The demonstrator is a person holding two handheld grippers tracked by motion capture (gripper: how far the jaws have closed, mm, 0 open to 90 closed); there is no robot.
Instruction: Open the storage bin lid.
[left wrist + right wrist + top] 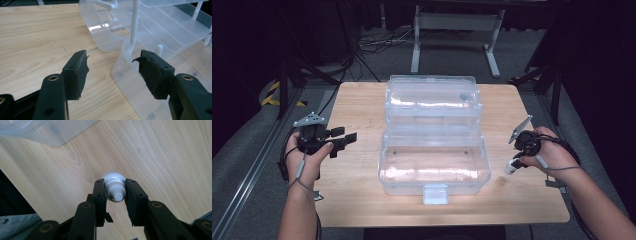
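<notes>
A clear plastic tiered box [434, 165] stands open in the middle of the wooden table, its upper trays [432, 102] swung back. My right gripper [513, 167] hangs to the right of the box, shut on a small white bottle [114, 185] whose ribbed cap and nozzle point toward the camera; the bottle [511, 169] is off the tabletop. My left gripper [343, 138] hovers left of the box, open, nothing between its jaws. In the left gripper view its pads [76, 72] frame the box's near corner [130, 75].
The wooden table [362, 105] has bare surface on both sides of the box. The box's white latch [435, 194] juts toward the front edge. Beyond the table are a metal frame [457, 30], cables on the floor and dark stands at both sides.
</notes>
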